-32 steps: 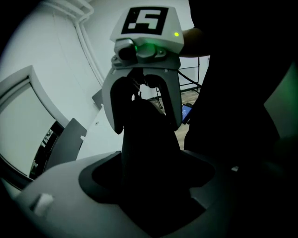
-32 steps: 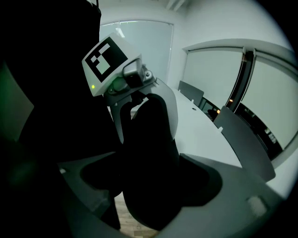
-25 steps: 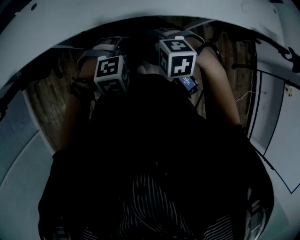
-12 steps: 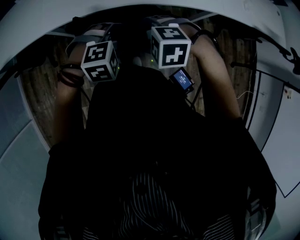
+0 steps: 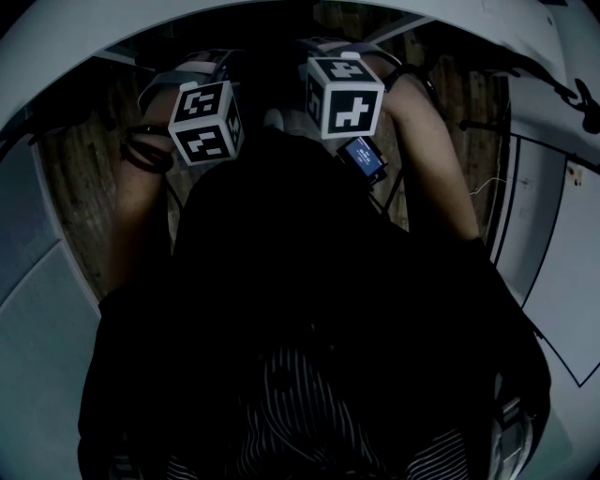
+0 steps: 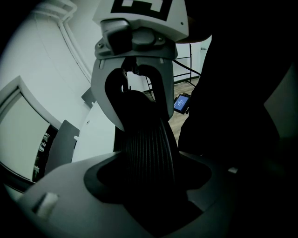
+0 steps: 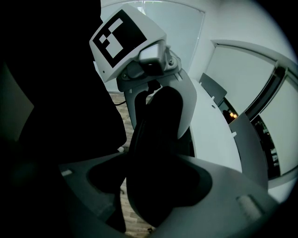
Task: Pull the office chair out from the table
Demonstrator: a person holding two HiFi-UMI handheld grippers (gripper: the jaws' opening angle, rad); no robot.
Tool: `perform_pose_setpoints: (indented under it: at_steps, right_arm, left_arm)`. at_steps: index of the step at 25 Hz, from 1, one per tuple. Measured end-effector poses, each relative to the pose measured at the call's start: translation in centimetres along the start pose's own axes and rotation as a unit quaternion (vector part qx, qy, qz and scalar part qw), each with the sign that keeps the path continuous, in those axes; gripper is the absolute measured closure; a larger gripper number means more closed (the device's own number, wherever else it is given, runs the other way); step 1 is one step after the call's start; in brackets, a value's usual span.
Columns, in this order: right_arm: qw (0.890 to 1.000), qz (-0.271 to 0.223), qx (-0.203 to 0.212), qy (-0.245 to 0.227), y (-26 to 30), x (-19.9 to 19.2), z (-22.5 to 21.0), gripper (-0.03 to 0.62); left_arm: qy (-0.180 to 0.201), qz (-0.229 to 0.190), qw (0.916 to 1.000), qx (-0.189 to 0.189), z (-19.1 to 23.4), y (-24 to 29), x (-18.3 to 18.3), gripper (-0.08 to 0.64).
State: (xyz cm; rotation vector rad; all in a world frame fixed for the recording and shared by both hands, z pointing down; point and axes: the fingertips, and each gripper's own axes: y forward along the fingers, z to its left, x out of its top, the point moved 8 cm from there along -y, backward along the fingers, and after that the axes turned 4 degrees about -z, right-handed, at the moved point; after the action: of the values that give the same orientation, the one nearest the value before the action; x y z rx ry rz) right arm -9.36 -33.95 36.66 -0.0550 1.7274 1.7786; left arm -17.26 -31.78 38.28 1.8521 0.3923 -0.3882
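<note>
Down the right gripper (image 7: pixel 158 153) now: jaws clamped on a black rounded bulk, probably the edge of the office chair (image 7: pixel 163 111), too dark to swear. Up top the marker cube (image 7: pixel 122 39), white table (image 7: pixel 209 135) off right, wood floor (image 7: pixel 120 103) peeking left.

Office chair (image 5: pixel 272 197) back fills the centre, no passing through it. Curved white desk (image 5: pixel 234 28) rim arcs close round its far side, so only a narrow band of wood floor (image 5: pixel 84 197) shows between. Left floor lane reads open. Right lane is cluttered: small lit screen (image 5: pixel 364 159), thin cable (image 5: pixel 487 192), dark stand legs (image 6: pixel 188 69).
</note>
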Motion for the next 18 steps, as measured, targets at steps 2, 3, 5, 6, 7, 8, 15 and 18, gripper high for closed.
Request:
perform_pose_setpoints:
  at_steps: [2,3,5,6,7,8,15,18]
  right_arm:
    - [1.000,0.001,0.004,0.005,0.3,0.9,2.4,0.314]
    - [1.000,0.003,0.006,0.009,0.4,1.5,3.5,0.314]
    - [1.000,0.007,0.005,0.014,0.8,2.8,5.6,0.313]
    - [1.000,0.008,0.003,0.016,1.0,3.4,6.7,0.313]
    - [1.000,0.009,-0.001,0.018,1.1,3.8,7.9,0.313]
    - [1.000,0.009,-0.005,0.021,1.2,4.1,9.1,0.311]
    - [0.999,0.016,-0.022,0.030,2.5,7.8,15.8,0.307]
    - [0.999,0.018,-0.018,0.039,2.2,8.7,18.2,0.305]
  left_arm:
    - [0.003,-0.003,1.0000,-0.001,-2.5,-0.6,0.2,0.242]
    - [0.005,-0.005,1.0000,-0.001,-3.7,-1.0,0.2,0.242]
    - [0.011,-0.007,0.9999,0.000,-6.1,-1.9,0.1,0.242]
    - [0.013,-0.006,0.9999,0.002,-7.2,-2.2,0.1,0.242]
    - [0.015,-0.004,0.9999,0.003,-8.4,-2.5,0.2,0.242]
    - [0.018,-0.002,0.9998,0.005,-9.5,-2.6,0.5,0.242]
    - [0.034,-0.004,0.9993,0.013,-16.9,-5.0,0.2,0.245]
    - [0.031,-0.005,0.9995,0.005,-19.3,-5.9,0.9,0.244]
